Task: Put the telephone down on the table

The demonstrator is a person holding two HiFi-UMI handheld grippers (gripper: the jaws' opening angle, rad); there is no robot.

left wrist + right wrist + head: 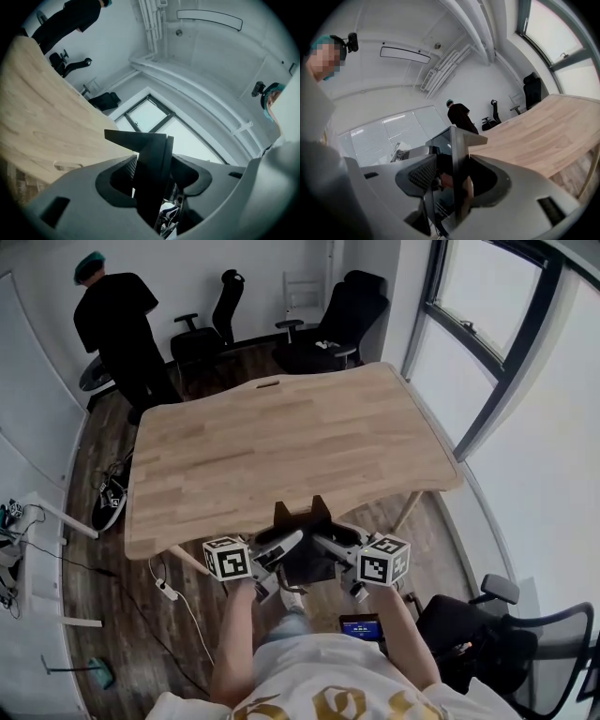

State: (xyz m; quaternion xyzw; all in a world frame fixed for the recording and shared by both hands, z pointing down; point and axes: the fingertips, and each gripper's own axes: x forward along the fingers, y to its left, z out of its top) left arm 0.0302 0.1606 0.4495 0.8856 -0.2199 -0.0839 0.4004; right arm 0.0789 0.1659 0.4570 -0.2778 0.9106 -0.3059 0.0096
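The telephone is a black, flat-bodied set held in the air just in front of the wooden table's near edge, over the floor. My left gripper clamps its left side and my right gripper its right side. In the left gripper view the black body of the telephone stands edge-on between the jaws of the left gripper. The right gripper view shows the telephone's glossy dark face filling the gap in the right gripper. Its underside is hidden.
A person in black stands at the table's far left corner. Black office chairs stand behind the table, another chair at my right. A power strip and cables lie on the floor at left. Windows run along the right.
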